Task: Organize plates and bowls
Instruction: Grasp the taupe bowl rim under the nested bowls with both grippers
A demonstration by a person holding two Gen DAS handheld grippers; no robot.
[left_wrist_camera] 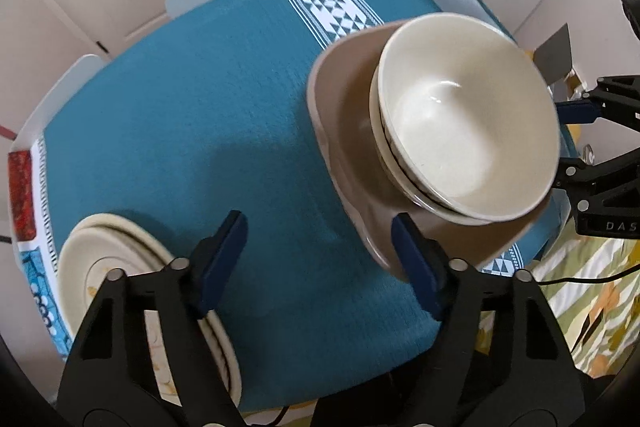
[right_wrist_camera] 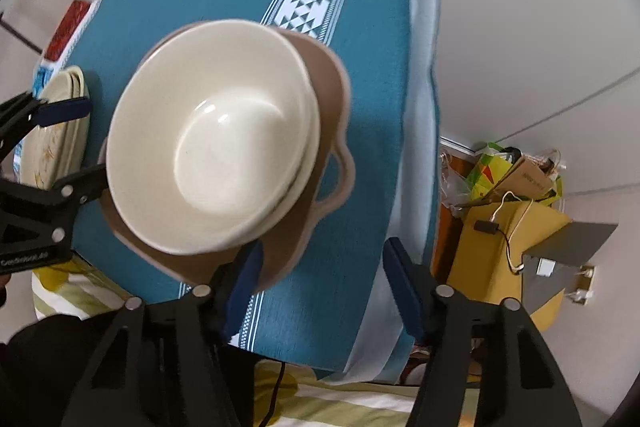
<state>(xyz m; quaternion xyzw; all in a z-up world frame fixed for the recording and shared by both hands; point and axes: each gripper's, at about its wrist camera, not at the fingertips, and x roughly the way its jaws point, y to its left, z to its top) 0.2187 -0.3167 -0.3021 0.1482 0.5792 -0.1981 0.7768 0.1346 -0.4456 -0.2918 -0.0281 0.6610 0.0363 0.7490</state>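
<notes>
Now both grippers' jaws gape beside the stacked bowls (left_wrist_camera: 468, 119) (nothing gripped).

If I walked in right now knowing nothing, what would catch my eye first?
Probably the stack of cream bowls nested in a brown handled dish, in the middle of the teal tablecloth. Next, the black grippers with blue pads, the left gripper and right gripper, flanking that dish. A pile of cream plates sits at the cloth's edge.
</notes>
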